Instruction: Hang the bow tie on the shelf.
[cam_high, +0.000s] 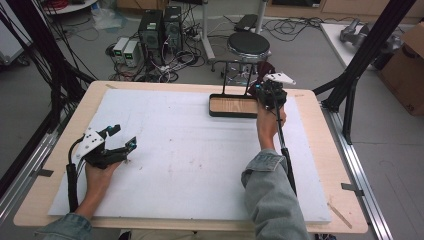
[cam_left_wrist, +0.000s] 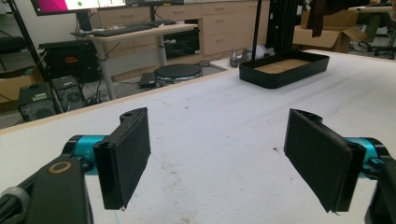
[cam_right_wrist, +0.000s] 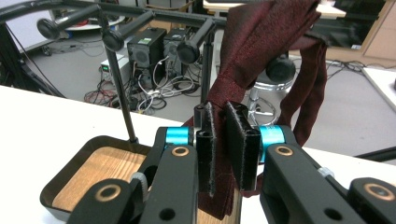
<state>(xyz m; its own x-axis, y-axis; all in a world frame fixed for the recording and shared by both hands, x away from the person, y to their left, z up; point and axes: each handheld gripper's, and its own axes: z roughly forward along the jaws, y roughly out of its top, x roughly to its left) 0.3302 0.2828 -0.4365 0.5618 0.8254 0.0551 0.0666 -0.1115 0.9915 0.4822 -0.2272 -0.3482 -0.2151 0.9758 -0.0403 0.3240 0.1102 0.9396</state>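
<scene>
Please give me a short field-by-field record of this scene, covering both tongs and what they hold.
Left tongs: open, holding nothing, over the white sheet on the near left of the table
Right tongs: shut on the dark red woven fabric tie, above the tray's right end
Tie state: draped over the rack, hanging down between the pads
Black tray with wooden floor: far side of the sheet, right of centre
Black metal rack with knobbed arms: rises from the tray
Table: light wooden top
</scene>
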